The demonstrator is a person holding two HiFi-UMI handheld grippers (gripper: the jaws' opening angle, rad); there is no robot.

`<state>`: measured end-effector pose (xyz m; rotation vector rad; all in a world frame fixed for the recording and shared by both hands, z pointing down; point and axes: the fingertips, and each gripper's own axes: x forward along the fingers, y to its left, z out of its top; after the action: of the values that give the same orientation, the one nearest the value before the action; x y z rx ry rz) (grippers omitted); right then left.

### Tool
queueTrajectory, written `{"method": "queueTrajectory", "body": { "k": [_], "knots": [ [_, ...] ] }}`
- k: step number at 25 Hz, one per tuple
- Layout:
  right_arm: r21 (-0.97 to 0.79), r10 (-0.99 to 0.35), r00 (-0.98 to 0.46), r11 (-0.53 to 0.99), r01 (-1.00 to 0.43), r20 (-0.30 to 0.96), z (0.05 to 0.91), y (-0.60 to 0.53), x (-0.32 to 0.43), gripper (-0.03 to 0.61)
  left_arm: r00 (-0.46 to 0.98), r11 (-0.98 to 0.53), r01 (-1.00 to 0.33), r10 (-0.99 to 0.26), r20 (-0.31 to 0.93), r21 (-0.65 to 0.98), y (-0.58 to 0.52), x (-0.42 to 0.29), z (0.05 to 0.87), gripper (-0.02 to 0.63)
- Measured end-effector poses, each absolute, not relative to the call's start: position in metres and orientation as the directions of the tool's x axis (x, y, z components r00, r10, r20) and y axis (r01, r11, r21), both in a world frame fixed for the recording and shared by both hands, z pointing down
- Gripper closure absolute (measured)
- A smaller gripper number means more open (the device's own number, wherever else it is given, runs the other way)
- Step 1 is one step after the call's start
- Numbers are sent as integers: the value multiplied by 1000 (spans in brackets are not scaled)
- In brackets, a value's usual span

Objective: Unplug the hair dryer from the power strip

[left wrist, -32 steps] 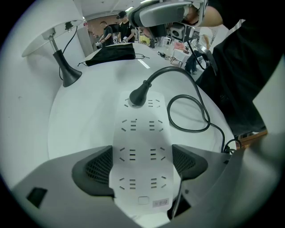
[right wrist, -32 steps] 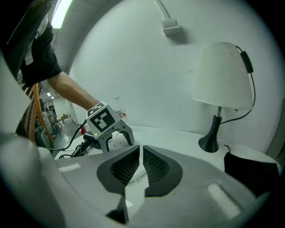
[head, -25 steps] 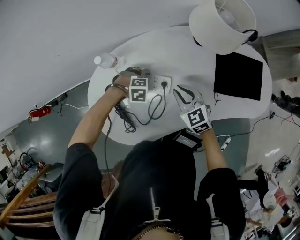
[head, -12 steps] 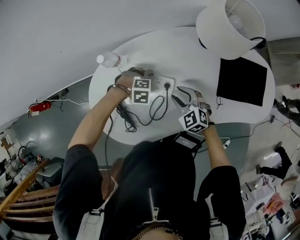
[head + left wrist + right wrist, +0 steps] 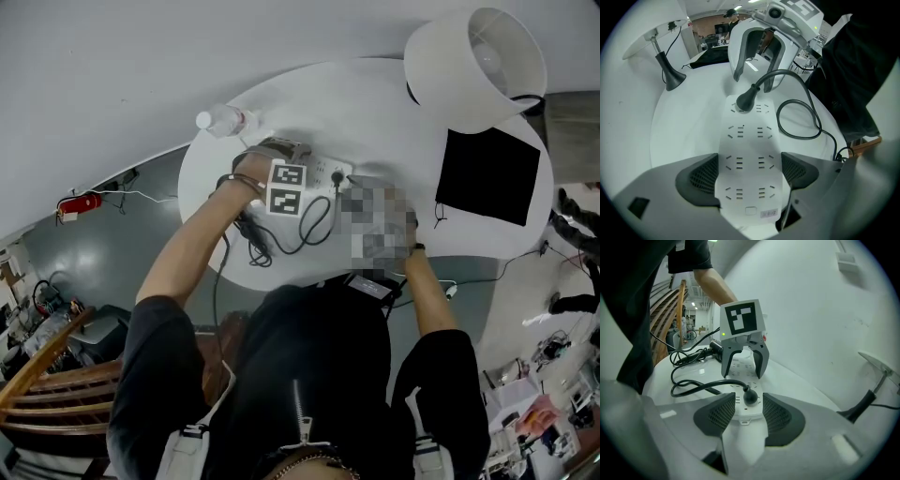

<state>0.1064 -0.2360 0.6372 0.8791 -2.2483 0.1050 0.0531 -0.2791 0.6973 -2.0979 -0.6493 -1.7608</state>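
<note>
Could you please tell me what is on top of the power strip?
One black plug sits in a socket near one end of the power strip, its cord looping away over the table. The other sockets in view are empty; the plug covers its own socket.

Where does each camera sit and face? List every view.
Head view: on the person's head, down on the round white table; arms, torso.
Left gripper view: on left tool, along the white power strip toward the round black plug, right tool.
Right gripper view: on right tool, facing back; plug between just-opened jaws.
Shared: strip, plug.
</note>
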Motion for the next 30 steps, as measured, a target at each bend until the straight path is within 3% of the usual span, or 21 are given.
{"method": "queueTrajectory", "body": {
  "k": [8, 18, 30],
  "knots": [
    [187, -547, -565, 800, -570, 618, 636, -245, 96, 412, 131, -846, 532, 132, 983, 43, -278, 54, 698, 195],
    [200, -525, -600, 828, -524, 603, 635, -249, 87, 498, 133, -846, 531, 130, 983, 40, -278, 53, 698, 195],
    [4, -529, -625, 765, -643, 574, 629, -265, 93, 515, 141, -848, 528, 130, 982, 36, -278, 54, 699, 193]
  ]
}}
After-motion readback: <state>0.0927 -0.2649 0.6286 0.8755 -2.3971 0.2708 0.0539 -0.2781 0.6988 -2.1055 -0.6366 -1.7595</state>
